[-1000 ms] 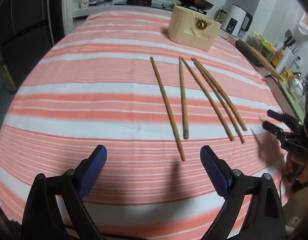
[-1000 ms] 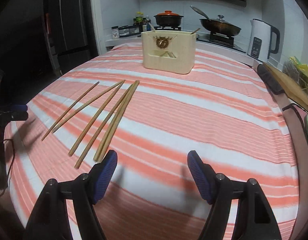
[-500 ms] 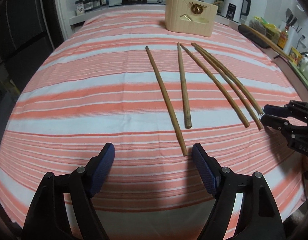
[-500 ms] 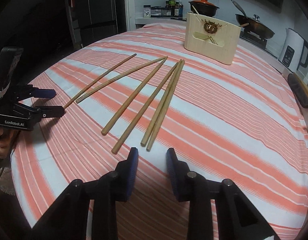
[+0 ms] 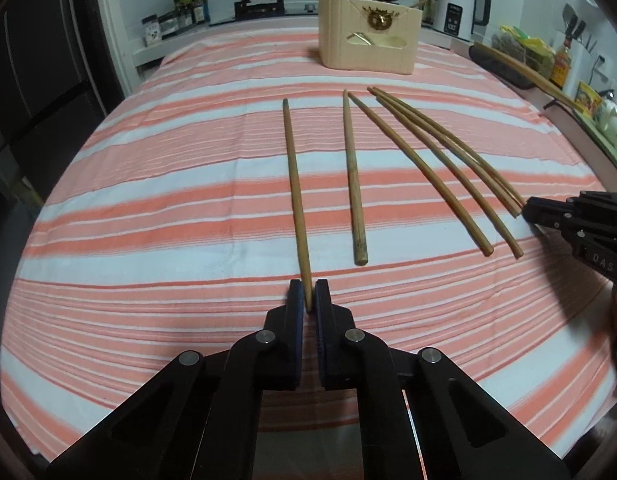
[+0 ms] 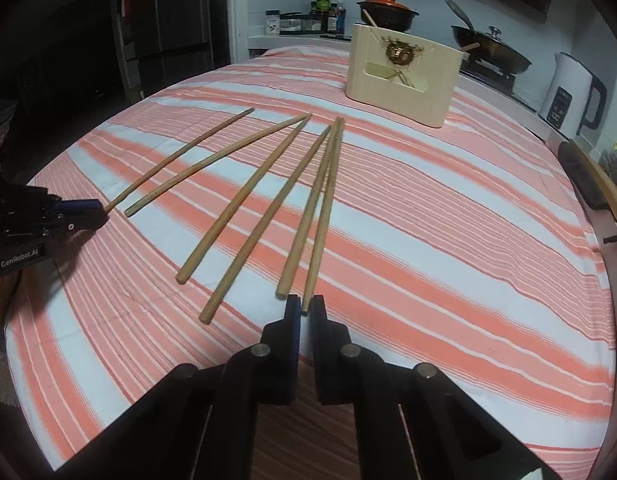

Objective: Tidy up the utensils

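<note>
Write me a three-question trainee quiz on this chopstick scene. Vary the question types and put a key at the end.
1. Multiple choice: how many chopsticks lie on the striped cloth? A four, B six, C eight.
2. True or false: the left gripper is open above bare cloth.
3. Short answer: the right gripper has its fingers closed on the near end of which chopstick in the row?

Key
1. B.
2. False. It is shut on the near end of the leftmost chopstick.
3. The rightmost chopstick, whose far tip points toward the wooden holder.
</note>
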`<action>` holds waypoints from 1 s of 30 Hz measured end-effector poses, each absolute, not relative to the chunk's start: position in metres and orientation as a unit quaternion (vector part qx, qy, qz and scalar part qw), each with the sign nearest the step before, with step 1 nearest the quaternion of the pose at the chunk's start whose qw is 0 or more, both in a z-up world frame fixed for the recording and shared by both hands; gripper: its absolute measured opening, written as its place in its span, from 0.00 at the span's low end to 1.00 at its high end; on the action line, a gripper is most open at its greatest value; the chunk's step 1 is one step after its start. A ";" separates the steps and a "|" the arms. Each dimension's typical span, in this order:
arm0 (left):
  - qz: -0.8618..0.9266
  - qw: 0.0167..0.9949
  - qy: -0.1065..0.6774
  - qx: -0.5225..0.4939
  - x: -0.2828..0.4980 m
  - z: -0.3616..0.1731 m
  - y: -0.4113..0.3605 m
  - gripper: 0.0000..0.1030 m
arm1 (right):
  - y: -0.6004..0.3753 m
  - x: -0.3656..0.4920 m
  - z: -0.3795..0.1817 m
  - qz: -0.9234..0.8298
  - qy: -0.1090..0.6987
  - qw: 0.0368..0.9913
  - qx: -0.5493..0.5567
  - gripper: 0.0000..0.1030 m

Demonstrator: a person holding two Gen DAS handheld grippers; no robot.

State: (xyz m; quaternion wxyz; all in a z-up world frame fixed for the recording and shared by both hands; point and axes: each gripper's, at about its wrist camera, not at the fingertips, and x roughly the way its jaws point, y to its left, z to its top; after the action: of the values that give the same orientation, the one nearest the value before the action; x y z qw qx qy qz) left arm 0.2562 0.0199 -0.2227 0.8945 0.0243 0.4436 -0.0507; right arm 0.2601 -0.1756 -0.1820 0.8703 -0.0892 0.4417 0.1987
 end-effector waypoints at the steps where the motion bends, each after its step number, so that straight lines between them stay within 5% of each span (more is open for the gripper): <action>1: -0.047 0.895 0.444 0.019 0.259 -0.223 0.022 0.03 | -0.182 0.262 -0.182 0.187 0.444 0.873 -0.079 0.04; 15: -0.018 0.892 0.451 -0.020 0.308 -0.223 0.065 0.05 | -0.276 0.279 -0.184 0.078 0.450 0.888 -0.053 0.05; 19: -0.037 0.891 0.451 -0.041 0.322 -0.224 0.083 0.08 | -0.282 0.283 -0.185 0.098 0.445 0.888 -0.067 0.13; 22: -0.053 0.889 0.453 -0.033 0.330 -0.224 0.085 0.28 | -0.282 0.284 -0.187 0.115 0.445 0.885 -0.074 0.38; 24: -0.057 0.888 0.455 -0.014 0.330 -0.225 0.082 0.47 | -0.281 0.283 -0.188 0.123 0.445 0.884 -0.077 0.39; 30: -0.062 0.893 0.445 0.011 0.313 -0.229 0.087 0.53 | -0.287 0.283 -0.189 0.138 0.446 0.882 -0.069 0.40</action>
State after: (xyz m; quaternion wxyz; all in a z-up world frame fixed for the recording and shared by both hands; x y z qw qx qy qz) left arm 0.3130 0.0871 -0.2287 0.8933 0.0114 0.4450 -0.0617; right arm 0.2832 -0.2871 -0.1892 0.8815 -0.0691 0.4463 0.1376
